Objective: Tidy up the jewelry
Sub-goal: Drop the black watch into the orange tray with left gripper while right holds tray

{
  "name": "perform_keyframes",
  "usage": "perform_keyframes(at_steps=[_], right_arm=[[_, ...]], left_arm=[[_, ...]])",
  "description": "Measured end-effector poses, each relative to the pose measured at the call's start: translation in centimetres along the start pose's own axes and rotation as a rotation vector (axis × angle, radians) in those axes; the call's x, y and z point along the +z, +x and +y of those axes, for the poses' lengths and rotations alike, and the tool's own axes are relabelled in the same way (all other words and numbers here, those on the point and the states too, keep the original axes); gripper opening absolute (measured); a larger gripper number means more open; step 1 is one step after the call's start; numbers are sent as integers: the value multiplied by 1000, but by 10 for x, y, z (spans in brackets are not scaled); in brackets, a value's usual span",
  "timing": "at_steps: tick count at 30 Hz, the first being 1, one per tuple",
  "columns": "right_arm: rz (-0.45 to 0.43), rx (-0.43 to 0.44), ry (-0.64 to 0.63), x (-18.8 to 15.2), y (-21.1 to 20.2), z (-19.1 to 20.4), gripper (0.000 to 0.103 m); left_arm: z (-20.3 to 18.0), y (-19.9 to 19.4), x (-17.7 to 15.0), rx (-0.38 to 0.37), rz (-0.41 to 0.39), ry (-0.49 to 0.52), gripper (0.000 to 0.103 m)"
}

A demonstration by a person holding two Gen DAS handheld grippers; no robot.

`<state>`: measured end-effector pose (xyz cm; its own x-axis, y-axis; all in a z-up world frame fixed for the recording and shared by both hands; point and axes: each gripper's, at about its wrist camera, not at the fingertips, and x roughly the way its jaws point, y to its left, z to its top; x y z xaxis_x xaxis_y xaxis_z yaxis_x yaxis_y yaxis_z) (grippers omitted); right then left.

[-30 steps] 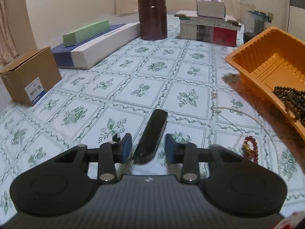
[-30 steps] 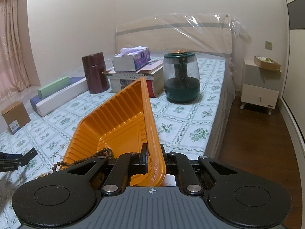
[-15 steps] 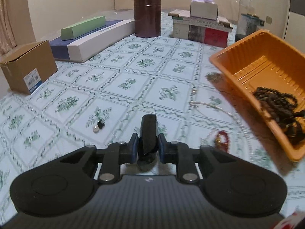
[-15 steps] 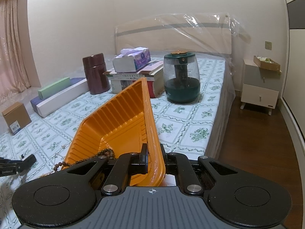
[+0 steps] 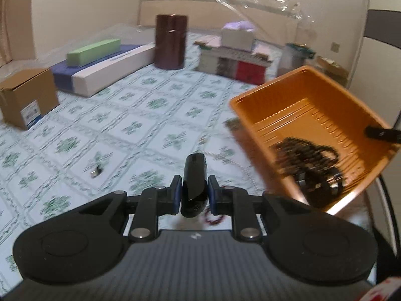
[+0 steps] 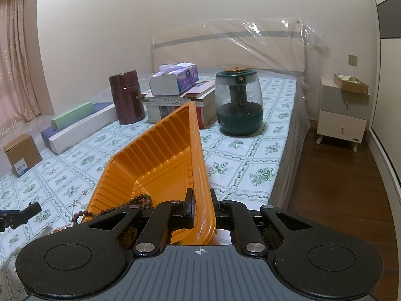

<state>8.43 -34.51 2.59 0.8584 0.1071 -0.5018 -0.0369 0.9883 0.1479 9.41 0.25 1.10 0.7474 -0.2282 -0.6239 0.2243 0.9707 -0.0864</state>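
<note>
Bedroom, bed (image 6: 250, 165) with green floral patterned sheet filling both views, headboard under clear plastic at 12 o'clock. Orange ribbed plastic tray (image 5: 310, 115) tilted up at 3 o'clock of left view, dark brown bead strand (image 5: 308, 165) piled in its low corner. Right gripper (image 6: 201, 207) clamped tight on tray's near rim, holding it raised off the sheet. Left gripper (image 5: 192, 195) nearly closed, jaws just narrowed, blue pads pressing a black glossy oblong clip-like piece (image 5: 195, 180) held clear above the sheet at 6 o'clock. Red bead bracelet (image 5: 213, 219) on sheet just under the fingers. Small pearl-and-black earring pair (image 5: 96, 171) at 9 o'clock, blurred.
</note>
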Motion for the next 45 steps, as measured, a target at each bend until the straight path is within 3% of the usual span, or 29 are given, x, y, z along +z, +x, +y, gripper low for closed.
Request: perform_keyframes(at_steps=[19,28,45], right_arm=[[0,2,1,0,-1,1,9],[0,2,2,-1,-1,1,9],[1,3,5,-1,0,2,9]], left_arm=[[-104,9,34,-288,-40,88,19],[-126,19,34,-328,-21,126,19],[-143,23,27,-333,-25,165,21]])
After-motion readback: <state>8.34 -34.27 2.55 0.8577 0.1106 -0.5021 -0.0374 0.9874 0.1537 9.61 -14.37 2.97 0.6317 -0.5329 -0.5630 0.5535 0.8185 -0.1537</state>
